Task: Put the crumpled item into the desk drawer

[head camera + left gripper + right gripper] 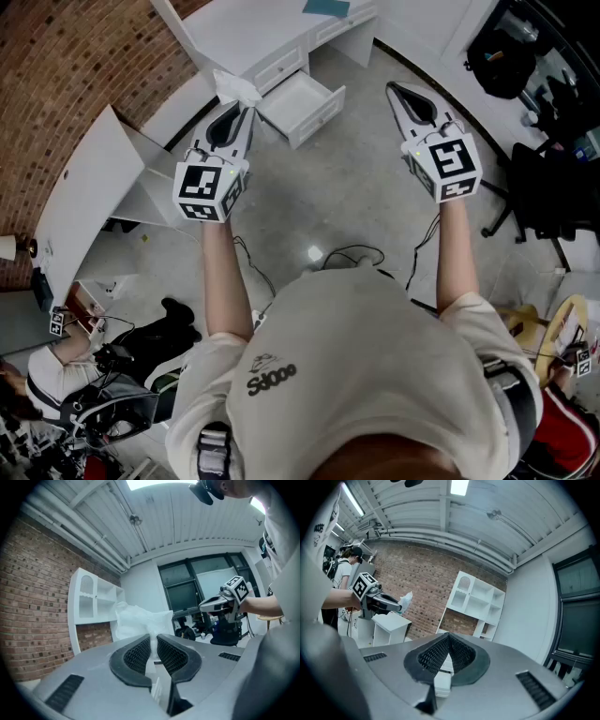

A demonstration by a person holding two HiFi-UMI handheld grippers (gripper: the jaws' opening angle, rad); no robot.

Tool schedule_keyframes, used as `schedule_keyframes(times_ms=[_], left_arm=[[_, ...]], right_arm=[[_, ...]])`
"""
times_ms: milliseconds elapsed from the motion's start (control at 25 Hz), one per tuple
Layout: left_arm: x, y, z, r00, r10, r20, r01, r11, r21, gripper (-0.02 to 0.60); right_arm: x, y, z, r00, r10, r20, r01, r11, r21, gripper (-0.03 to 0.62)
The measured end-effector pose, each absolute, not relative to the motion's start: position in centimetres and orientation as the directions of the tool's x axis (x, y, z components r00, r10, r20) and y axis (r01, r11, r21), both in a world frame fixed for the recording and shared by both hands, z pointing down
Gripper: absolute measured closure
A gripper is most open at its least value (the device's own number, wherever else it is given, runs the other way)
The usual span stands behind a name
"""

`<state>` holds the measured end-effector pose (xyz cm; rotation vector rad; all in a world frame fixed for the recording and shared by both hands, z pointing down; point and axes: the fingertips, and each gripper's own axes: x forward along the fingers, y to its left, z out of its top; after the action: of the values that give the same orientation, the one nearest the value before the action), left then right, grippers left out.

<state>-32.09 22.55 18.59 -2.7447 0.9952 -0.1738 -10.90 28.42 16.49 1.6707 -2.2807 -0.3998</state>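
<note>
A crumpled white item (235,89) sticks out past the tip of my left gripper (246,106), whose jaws are shut on it; in the left gripper view the white wad (140,620) rises between the pads of the left gripper (153,644). It hangs just left of the open white desk drawer (302,106), which looks empty. My right gripper (396,90) is held to the drawer's right, jaws shut with nothing between them, as the right gripper view (448,639) shows. That view also catches the left gripper (396,607) with the white item (406,600).
The white desk (272,28) runs along the brick wall, with a teal sheet (326,7) on top. A white shelf unit (94,197) lies at the left. Cables (347,253) trail on the concrete floor. A black office chair (548,202) stands at the right. A person's hand (70,328) shows lower left.
</note>
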Motion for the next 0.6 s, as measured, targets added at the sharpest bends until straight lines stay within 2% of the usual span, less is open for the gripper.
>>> schedule_keyframes(times_ms=[600], left_arm=[[-38.3, 21.7, 20.8, 0.794, -0.602, 0.078, -0.577, -0.789, -0.212, 0.526]], right_arm=[[-16.0, 28.4, 18.3, -0.217, -0.972, 0.088, -0.923, 0.234, 0.307, 0.589]])
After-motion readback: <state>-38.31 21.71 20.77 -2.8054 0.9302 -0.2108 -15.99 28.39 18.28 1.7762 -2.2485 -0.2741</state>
